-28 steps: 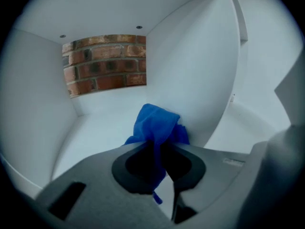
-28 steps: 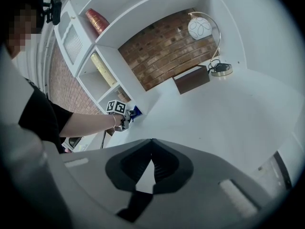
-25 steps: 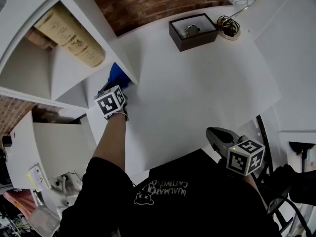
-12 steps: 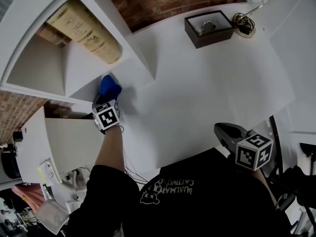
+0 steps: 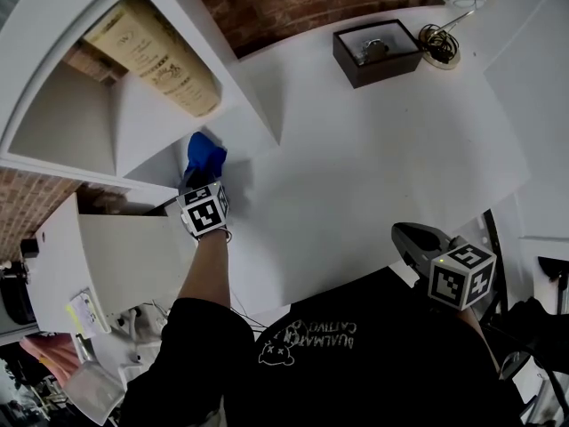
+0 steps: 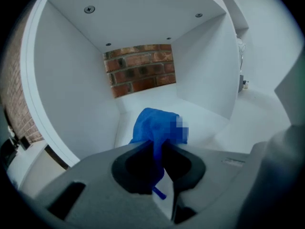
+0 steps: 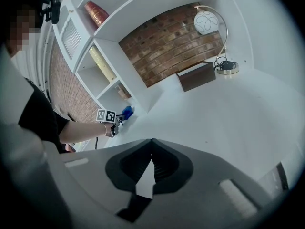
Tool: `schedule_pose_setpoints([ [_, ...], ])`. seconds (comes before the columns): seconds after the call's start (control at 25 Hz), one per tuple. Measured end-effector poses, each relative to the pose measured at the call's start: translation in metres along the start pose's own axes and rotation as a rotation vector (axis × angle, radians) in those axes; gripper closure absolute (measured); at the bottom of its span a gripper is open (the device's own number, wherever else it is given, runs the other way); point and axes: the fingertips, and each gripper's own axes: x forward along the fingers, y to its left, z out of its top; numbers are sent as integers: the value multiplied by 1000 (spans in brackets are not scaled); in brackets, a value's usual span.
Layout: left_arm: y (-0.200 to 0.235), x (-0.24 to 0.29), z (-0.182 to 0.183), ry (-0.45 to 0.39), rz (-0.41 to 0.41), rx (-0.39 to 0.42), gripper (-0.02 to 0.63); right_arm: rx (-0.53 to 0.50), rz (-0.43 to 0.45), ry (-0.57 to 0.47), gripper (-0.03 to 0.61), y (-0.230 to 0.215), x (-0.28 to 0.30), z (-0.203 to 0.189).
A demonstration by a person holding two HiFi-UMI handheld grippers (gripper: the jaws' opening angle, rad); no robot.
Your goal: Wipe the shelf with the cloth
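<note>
Left claw [image 6: 158,147] clamped on cloth [image 6: 153,125] in white shelf [image 6: 76,85], brick wall [image 6: 140,69] behind, right claw [image 7: 151,143] closed

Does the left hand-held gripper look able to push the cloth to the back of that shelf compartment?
Probably yes: the left hand-held gripper, shut on the cloth, faces the open shelf compartment, with nothing standing before its brick back.
</note>
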Motion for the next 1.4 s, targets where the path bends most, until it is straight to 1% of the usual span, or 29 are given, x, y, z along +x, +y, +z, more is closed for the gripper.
schedule_pose_setpoints([
  [0.12, -16, 2, 4, -8, -55, -12, 578, 13, -7, -6, 569, -3, -1, 0],
  [0.2, -24, 3, 6, -3, -75, -12, 575, 18, -8, -8, 569, -4, -2, 0],
  [0.36, -46, 4, 11, 1, -135, 37, 575, 29, -6, -10, 569, -5, -2, -1],
  [0.64, -88, 10, 25, -2, -220, 65, 575, 40, 4, -9, 569, -5, -1, -3],
  [0.68, -93, 11, 28, -3, -228, 61, 575, 40, 3, -10, 569, -6, -1, -3],
  [0.84, -108, 14, 33, -17, -256, 6, 575, 50, -15, -24, 569, -9, -4, -3],
  [1.0, -124, 15, 40, -31, -295, -5, 575, 82, -39, -43, 569, -17, -10, -5],
  [1.12, -133, 16, 43, -57, -332, 2, 575, 98, -54, -44, 569, -20, -14, -9],
  [1.28, -139, 12, 46, -123, -365, 7, 574, 85, -64, -40, 569, -16, -13, -10],
  [1.36, -142, 8, 48, -167, -389, -30, 574, 81, -70, -42, 569, -15, -13, -10],
  [1.4, -142, 6, 50, -190, -404, -73, 574, 82, -74, -45, 569, -14, -13, -10],
])
